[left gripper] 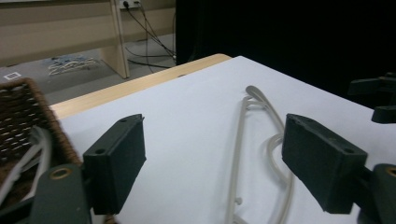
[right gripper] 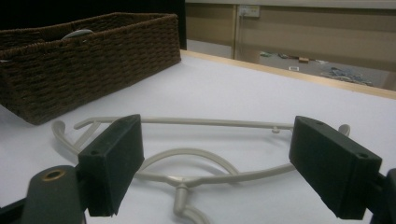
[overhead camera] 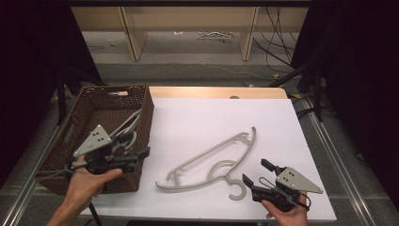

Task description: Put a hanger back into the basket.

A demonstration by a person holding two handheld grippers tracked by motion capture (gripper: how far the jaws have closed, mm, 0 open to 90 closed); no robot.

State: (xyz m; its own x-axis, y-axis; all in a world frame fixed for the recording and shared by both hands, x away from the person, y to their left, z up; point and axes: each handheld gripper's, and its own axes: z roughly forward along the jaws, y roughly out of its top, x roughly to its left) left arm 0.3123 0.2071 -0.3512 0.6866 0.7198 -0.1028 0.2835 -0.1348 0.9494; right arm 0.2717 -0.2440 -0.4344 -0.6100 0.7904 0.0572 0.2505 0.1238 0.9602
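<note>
At the left of the high view the wicker basket (overhead camera: 56, 160) sits on the counter's (overhead camera: 197, 113) edge with pale hangers (overhead camera: 128, 126) lying inside it, and the left gripper (overhead camera: 136, 148) hovers over its right wall — jaws spread wide, nothing between them. Mid-counter lies a beige hanger (overhead camera: 211, 162) flat on the white sheet (hook toward the person). Just right of the hook, the right gripper (overhead camera: 256, 173) waits, jaws wide and empty — aimed at the hanger, not touching.

- basket (overhead camera: 61, 155) sits along the table's (overhead camera: 197, 113) left edge, hangers (overhead camera: 128, 127) inside it
- one hanger (overhead camera: 211, 162) lies on the table toward the front edge, right of the basket
</note>
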